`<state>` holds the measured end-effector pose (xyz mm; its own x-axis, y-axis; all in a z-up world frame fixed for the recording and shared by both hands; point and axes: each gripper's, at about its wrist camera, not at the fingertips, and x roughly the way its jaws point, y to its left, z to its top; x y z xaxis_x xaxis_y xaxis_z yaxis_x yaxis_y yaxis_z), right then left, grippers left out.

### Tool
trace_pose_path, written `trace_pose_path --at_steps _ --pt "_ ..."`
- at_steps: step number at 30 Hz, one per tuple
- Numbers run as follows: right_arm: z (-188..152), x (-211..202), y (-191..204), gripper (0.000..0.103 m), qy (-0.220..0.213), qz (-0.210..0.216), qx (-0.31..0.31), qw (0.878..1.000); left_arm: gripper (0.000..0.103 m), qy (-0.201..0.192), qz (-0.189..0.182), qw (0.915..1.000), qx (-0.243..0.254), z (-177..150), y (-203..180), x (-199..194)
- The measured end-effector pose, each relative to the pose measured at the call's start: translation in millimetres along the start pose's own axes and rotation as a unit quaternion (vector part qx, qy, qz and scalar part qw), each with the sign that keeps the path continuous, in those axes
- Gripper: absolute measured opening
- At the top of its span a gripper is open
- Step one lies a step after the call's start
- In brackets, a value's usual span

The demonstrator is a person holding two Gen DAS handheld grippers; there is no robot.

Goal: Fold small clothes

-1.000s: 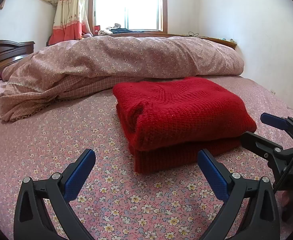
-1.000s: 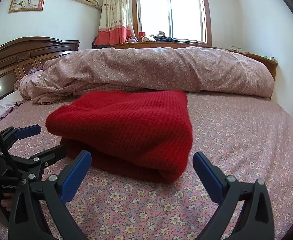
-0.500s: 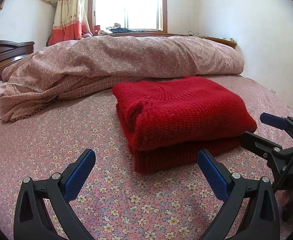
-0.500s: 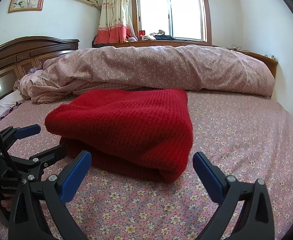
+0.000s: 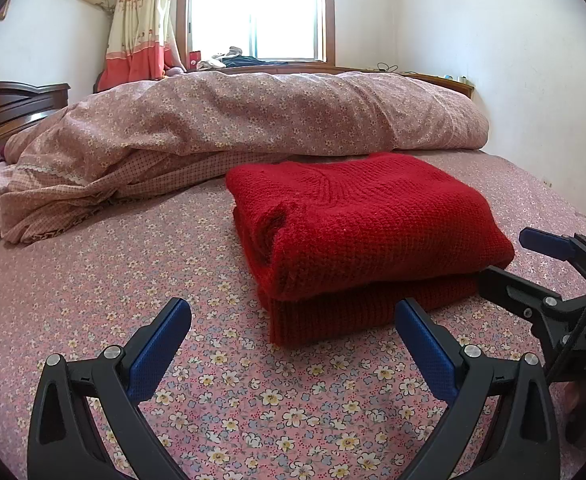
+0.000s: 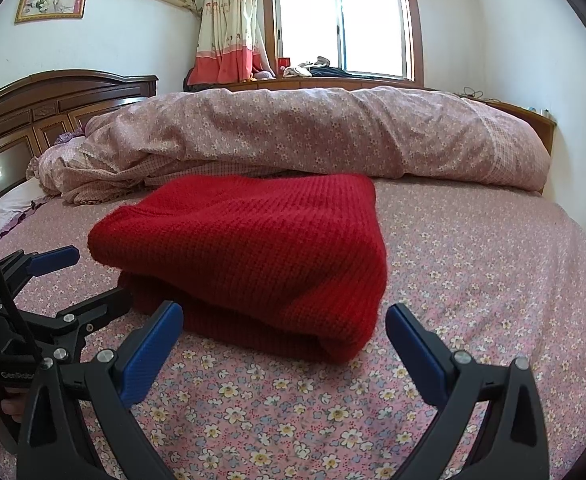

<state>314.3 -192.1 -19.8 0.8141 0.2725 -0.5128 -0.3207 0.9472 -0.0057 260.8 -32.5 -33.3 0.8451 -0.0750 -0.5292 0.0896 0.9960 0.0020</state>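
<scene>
While the folded red knitted sweater [image 5: 365, 236] lies on the pink floral bedsheet [image 5: 93, 292], the left gripper [image 5: 293, 344] and right gripper [image 6: 281, 344] hover low before it, fingers spread wide, empty; "GenRobot" partly readable.

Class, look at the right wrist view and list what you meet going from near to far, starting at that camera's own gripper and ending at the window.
right gripper → bare floral bedsheet → folded red sweater → rolled floral quilt → window
</scene>
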Motion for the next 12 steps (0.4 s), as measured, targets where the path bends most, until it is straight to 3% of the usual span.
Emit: trace_pose_path --at_steps 12 --pt "0.9 5.7 0.8 0.103 0.018 -0.006 -0.006 1.000 0.098 -0.001 0.002 1.0000 -0.001 0.7 0.5 -2.7"
